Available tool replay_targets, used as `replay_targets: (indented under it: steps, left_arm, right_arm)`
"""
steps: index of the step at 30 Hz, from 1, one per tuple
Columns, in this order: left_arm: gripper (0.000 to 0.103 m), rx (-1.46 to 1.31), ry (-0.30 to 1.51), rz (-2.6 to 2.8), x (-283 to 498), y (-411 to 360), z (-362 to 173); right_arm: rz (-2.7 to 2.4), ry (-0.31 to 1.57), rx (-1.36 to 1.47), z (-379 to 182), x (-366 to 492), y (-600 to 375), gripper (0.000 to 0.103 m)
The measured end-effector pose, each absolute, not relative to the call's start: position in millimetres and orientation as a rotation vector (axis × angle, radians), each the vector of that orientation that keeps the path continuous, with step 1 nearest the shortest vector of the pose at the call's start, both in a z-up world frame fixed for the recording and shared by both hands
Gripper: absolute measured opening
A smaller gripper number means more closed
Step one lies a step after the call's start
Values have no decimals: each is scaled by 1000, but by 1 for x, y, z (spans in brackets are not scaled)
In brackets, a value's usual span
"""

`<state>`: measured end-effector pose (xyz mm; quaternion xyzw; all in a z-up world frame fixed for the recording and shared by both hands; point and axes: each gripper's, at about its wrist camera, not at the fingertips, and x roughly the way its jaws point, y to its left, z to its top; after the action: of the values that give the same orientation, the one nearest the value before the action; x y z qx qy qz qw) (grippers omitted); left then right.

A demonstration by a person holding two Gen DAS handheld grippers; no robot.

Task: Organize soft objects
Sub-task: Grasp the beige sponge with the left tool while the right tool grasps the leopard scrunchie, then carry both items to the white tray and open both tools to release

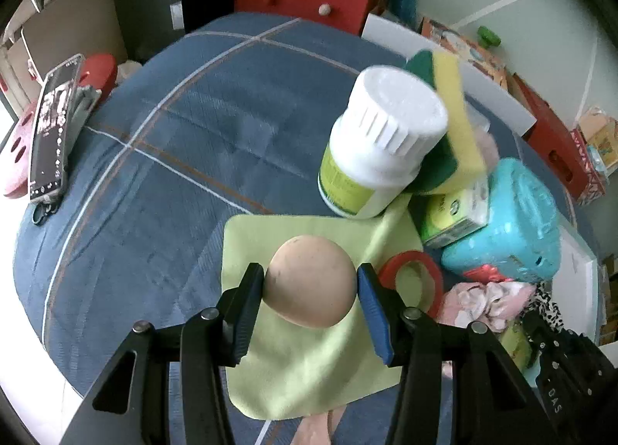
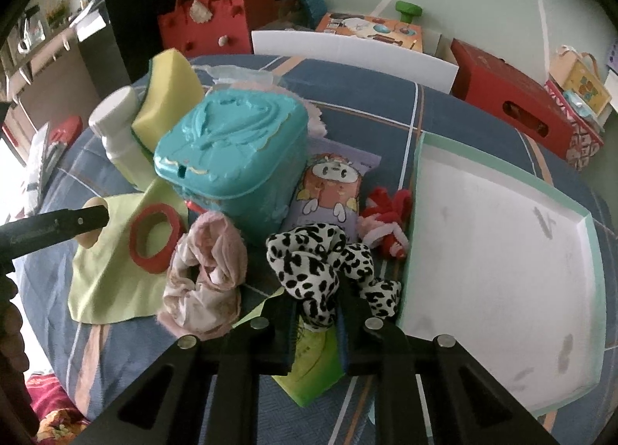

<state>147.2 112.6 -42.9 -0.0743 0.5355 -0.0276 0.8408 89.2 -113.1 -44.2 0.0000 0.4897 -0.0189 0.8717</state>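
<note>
Clutter covered the blue plaid desk (image 1: 162, 159), most of it piled toward its right side. The left gripper (image 1: 311, 290) pointed steeply down, its jaws closed on a tan egg-shaped soft ball (image 1: 312, 281), one pad pressing each side of it above a light green cloth (image 1: 309, 375) spread flat on the desk. Just right of the ball a red ring (image 1: 415, 277) lay on the cloth's edge. Behind the cloth stood a tilted white bottle (image 1: 380, 144), with a yellow and green sponge (image 1: 454, 117) leaning against it and a teal plastic box (image 1: 513, 229) beside them. The right gripper (image 2: 314, 313) had its jaws nearly shut, pinching a fold of a black-and-white spotted scrunchie (image 2: 320, 263) that lay in front of the teal box. A pink scrunchie (image 2: 206, 279) sat just left of it, touching the green cloth, and a red and white knotted rope (image 2: 386, 221) lay to its right, beside a snack packet with a cartoon cow (image 2: 332, 190). At the far right lay a shallow white tray (image 2: 502, 263) with a pale green rim, close to the rope.
</note>
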Motion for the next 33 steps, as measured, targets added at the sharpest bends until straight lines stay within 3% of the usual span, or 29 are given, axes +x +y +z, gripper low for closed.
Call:
replay_targets:
  steps: [20, 33]
  left_arm:
    - [51, -135, 957, -103, 133, 96, 12]
    - [51, 37, 958, -397, 128, -38, 41]
  right_arm:
    - [-84, 810, 88, 32, 72, -138, 16]
    - [-409, 860, 186, 42, 60, -234, 16]
